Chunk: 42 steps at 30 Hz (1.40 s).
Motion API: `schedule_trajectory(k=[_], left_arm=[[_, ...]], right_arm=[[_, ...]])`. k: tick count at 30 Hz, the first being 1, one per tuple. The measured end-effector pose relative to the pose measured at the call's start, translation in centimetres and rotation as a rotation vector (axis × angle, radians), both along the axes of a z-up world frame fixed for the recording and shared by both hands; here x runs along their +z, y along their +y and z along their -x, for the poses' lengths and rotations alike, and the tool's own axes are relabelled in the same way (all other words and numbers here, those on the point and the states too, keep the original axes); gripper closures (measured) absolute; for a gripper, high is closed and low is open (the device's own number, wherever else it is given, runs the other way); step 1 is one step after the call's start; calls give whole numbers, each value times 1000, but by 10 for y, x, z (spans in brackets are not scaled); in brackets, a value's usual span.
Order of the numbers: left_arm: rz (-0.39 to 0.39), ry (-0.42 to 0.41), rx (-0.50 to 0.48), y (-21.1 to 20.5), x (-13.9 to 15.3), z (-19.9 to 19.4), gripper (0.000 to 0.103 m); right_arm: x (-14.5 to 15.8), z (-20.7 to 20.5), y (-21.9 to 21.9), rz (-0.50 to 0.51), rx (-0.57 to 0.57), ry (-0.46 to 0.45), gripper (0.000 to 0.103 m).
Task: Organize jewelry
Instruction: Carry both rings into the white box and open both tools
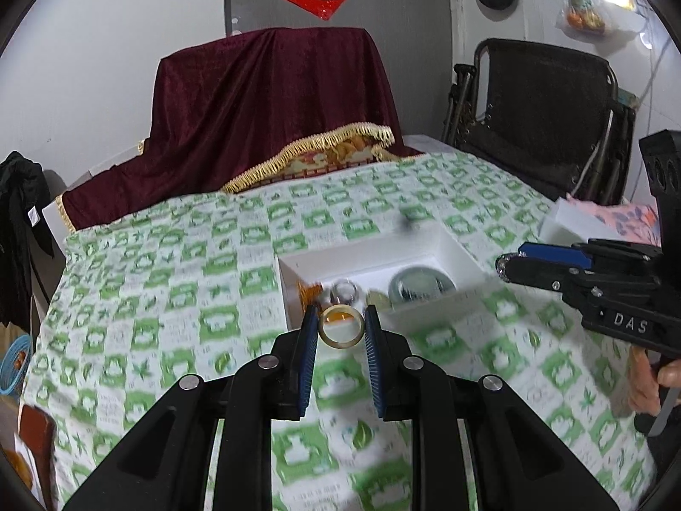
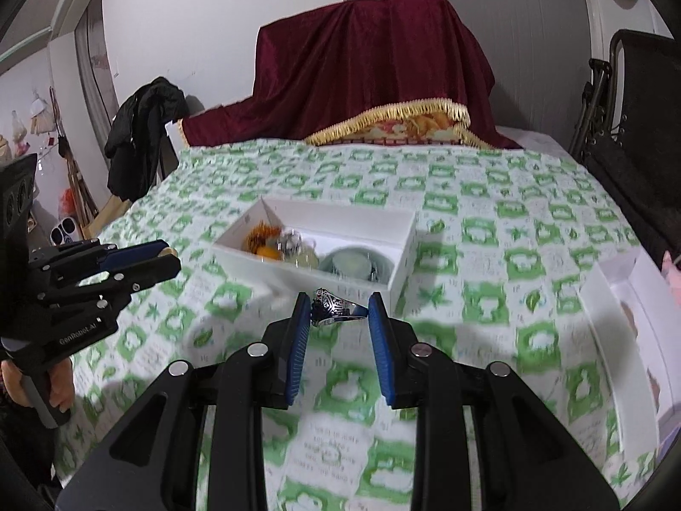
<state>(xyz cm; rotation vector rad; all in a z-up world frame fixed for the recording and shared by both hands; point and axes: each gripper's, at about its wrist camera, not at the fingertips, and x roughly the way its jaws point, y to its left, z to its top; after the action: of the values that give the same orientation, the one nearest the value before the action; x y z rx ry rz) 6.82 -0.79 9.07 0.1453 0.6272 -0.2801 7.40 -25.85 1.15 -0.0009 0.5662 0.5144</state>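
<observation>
Amber-yellow ring (image 1: 341,325) sat clamped between the blue pads of the left claw (image 1: 341,328) in the left wrist view, held above the near edge of the white box (image 1: 462,251) on the green-patterned surface (image 1: 149,298); the box held a clear ring (image 1: 345,291), a green bangle (image 1: 419,285) and an orange piece (image 1: 307,291), with the right claw (image 1: 508,265) off to the right, state there unclear. Right wrist view: the right claw (image 2: 339,313) was clamped on a patterned silver ring (image 2: 336,307) just short of the box (image 2: 404,238), left claw (image 2: 168,255) at far left, well apart.
</observation>
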Motion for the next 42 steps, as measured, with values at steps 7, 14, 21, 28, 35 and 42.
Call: schedule_trajectory(k=[7,14,21,28,35,42], left_arm=[[26,13,7,-5,10,-33,81],[44,60,8,-14,-3,-64,81],[62,141,17,-15,-31,-87,81],[49,174,20,-17,-47,-94,81],[34,184,34,-19,-55,-98,80],[36,160,41,-19,-56,-92,63]], right_arm=[[20,-24,7,-21,-12,-12,76],[24,-52,16,-34,-23,19,76],[3,-77,28,-38,-24,90,76],[-16,-87,39,21,-35,124,76],[-25,-91,51,88,-42,122,76],[-28,-92,48,77,-55,118,73]])
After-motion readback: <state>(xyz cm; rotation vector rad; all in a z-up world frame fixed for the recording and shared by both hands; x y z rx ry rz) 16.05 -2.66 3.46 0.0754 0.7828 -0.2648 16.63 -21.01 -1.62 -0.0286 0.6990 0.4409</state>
